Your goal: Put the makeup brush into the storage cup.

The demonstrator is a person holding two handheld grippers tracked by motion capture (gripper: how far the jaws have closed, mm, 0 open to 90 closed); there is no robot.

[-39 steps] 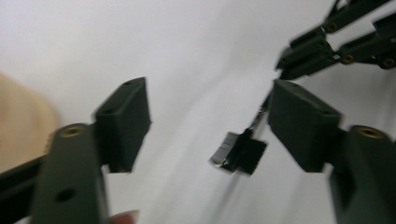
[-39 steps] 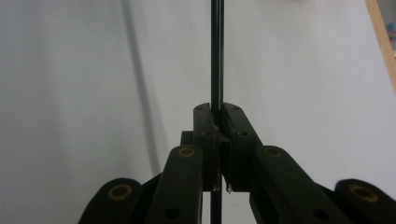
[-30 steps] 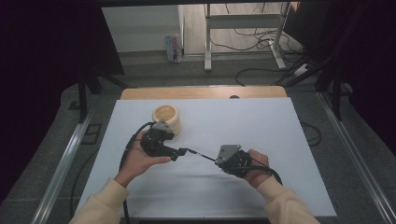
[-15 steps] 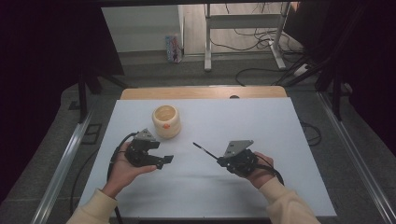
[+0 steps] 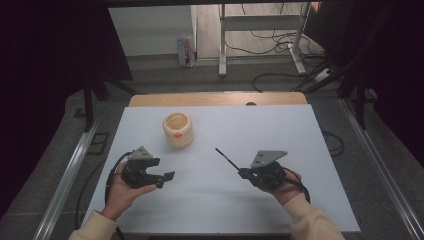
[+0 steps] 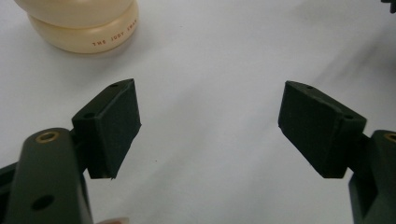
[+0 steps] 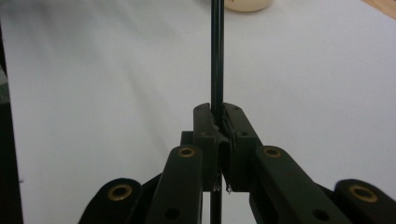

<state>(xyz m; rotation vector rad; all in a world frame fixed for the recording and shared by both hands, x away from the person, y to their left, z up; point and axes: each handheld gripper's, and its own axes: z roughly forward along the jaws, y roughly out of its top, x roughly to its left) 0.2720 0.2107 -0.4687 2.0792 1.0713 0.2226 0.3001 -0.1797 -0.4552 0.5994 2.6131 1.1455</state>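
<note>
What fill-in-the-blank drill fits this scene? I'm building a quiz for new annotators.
1. The right gripper is shut on a thin black ____.
2. The left gripper has its jaws ____, nothing between them.
3. The cream cup stands on the white ____.

Missing words: stick; open; table

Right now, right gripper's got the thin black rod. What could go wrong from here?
1. The right gripper clamps the black rod near one end only, so the long free part could swivel or slip in the jaws.
2. The rod's tip points toward the cream pot; a misjudged push could knock it over.
3. The left gripper is open and empty, so nothing steadies the pot.
</note>
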